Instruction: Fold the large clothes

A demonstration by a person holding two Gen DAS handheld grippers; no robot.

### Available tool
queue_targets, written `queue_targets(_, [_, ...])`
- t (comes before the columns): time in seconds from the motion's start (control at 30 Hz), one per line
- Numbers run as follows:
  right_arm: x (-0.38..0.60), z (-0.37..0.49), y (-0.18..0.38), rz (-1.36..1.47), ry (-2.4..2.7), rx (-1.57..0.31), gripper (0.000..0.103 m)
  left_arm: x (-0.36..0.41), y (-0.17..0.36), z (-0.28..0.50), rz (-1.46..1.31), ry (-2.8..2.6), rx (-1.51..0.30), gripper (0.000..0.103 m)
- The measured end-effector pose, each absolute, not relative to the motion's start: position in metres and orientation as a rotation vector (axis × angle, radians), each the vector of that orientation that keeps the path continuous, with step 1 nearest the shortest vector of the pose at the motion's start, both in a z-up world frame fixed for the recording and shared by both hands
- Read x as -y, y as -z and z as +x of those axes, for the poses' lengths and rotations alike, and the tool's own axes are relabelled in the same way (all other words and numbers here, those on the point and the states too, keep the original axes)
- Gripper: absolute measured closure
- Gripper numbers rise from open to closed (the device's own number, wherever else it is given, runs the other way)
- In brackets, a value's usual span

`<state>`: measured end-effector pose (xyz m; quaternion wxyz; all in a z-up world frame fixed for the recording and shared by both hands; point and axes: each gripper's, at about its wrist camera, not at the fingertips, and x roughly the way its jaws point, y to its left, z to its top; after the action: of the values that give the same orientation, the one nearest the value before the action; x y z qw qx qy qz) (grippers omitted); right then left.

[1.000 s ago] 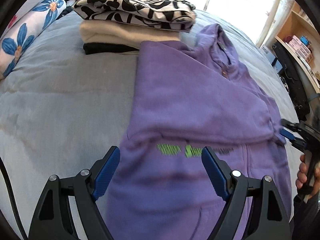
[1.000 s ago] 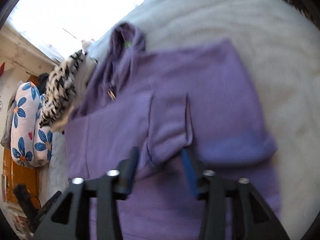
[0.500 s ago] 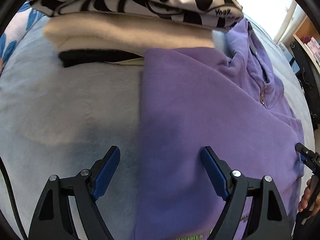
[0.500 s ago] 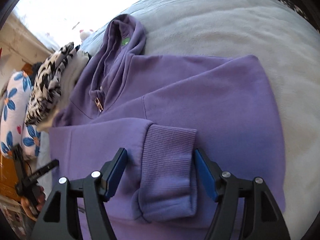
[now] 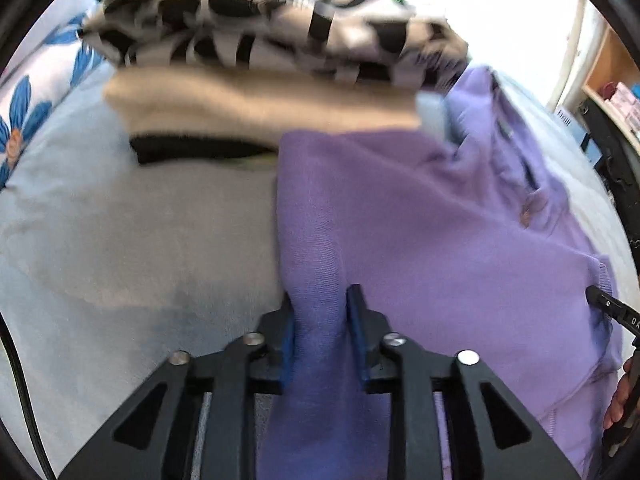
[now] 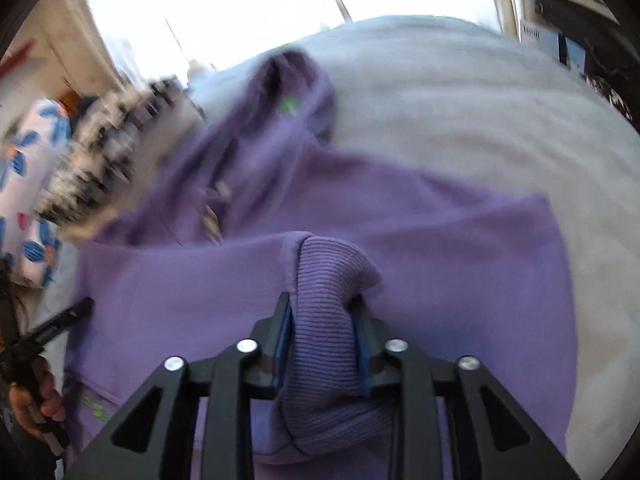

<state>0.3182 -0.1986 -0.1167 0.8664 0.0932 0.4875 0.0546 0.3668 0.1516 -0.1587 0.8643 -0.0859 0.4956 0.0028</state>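
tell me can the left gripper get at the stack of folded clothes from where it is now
Probably not right away. The left gripper has just closed on the edge of the purple hoodie, so it is occupied. The stack of folded clothes lies ahead across bare bedding.

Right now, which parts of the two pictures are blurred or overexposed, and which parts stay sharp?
Left wrist view: the stack of folded clothes is smeared by motion blur; the left gripper and the fold of purple hoodie it pinches are sharp. Right wrist view: the window is blown out white, the hood is blurred, the ribbed cuff in the right gripper is crisp.
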Motion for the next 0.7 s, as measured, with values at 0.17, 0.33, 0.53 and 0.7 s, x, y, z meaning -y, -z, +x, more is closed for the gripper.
queue_targets(0.17, [0.204,0.305,0.099,0.175,-0.041,-1.002,0.054,-0.155,0.139,0.362,-0.134,-0.074,-1.003,0.058])
queue_targets(0.33, [0.193,0.284,0.079,0.114,0.004,-0.930,0.054,-0.146,0.109,0.345,-0.134,-0.061,-0.941,0.057])
queue_targets(0.53, [0.145,0.273,0.070,0.124,-0.144,-0.902,0.054,-0.105,0.090,0.314,-0.123,0.054,-0.914,0.057])
queue_targets(0.7, [0.100,0.271,0.085,0.043,-0.216,-0.927,0.054,-0.067,0.115,0.310,-0.087,0.067,-0.965,0.057])
